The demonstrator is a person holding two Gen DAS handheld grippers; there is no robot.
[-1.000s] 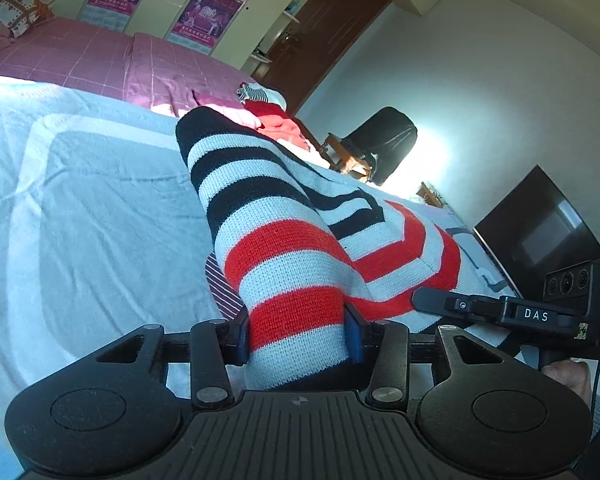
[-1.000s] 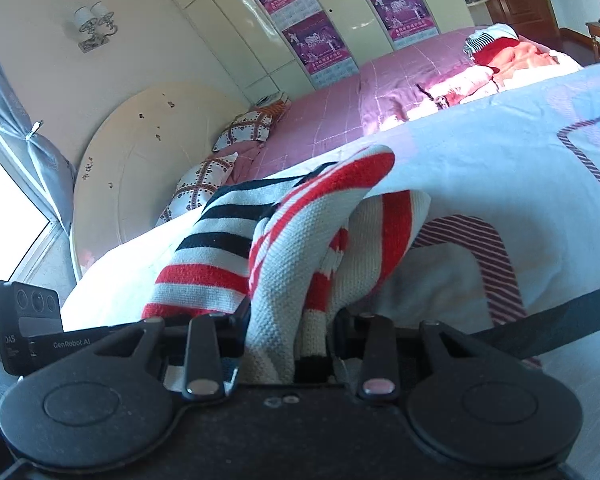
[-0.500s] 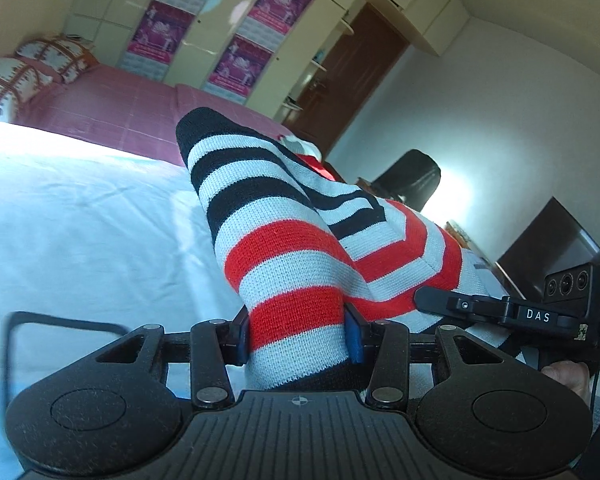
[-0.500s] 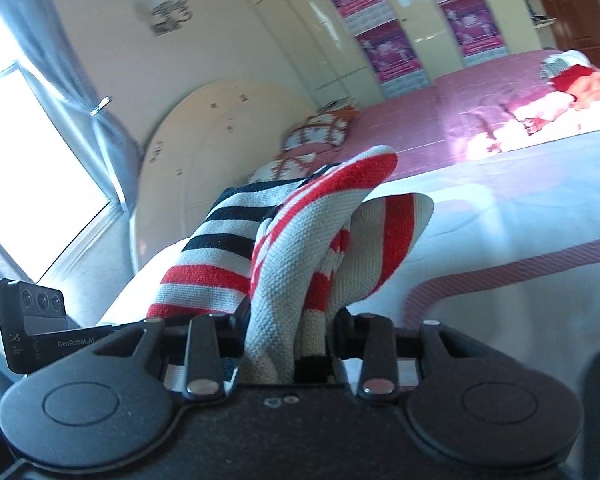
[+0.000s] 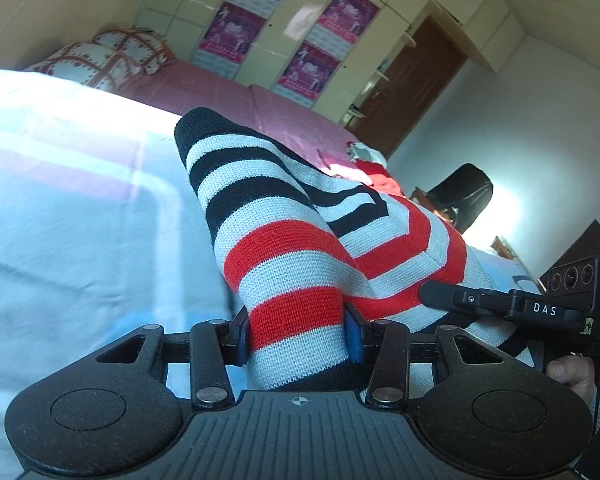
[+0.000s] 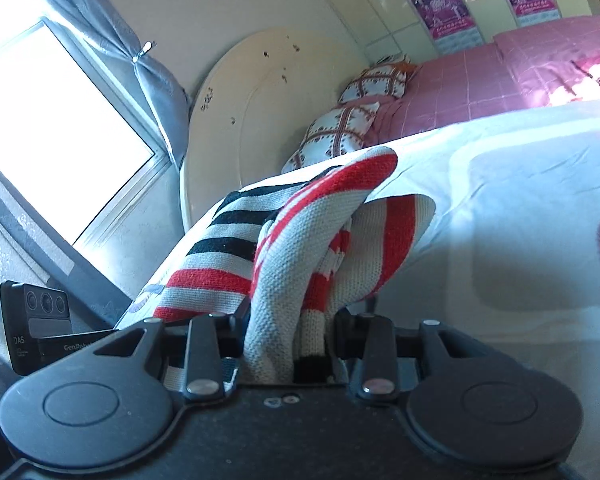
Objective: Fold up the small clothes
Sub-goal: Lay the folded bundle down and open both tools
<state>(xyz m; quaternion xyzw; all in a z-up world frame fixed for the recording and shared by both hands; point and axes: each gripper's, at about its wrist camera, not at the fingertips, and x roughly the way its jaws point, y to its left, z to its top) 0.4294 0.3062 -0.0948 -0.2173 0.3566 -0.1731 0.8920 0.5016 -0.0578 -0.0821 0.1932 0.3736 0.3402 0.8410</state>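
1. Over the bed [image 5: 80, 208], covered with a pale sheet, hangs a striped knit garment [image 5: 284, 248], lifted above it.
2. Left claw [image 5: 296, 332] pinches one bunched edge of the garment.
3. Right claw [image 6: 290, 332] pinches another gathered fold.

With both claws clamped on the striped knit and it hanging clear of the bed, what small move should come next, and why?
Probably lower both together until the striped sweater lies flat on the white bedspread. The left claw and right claw each pinch a bunched edge, and the knit arches between them, so no fold can be set until it rests on the bed.
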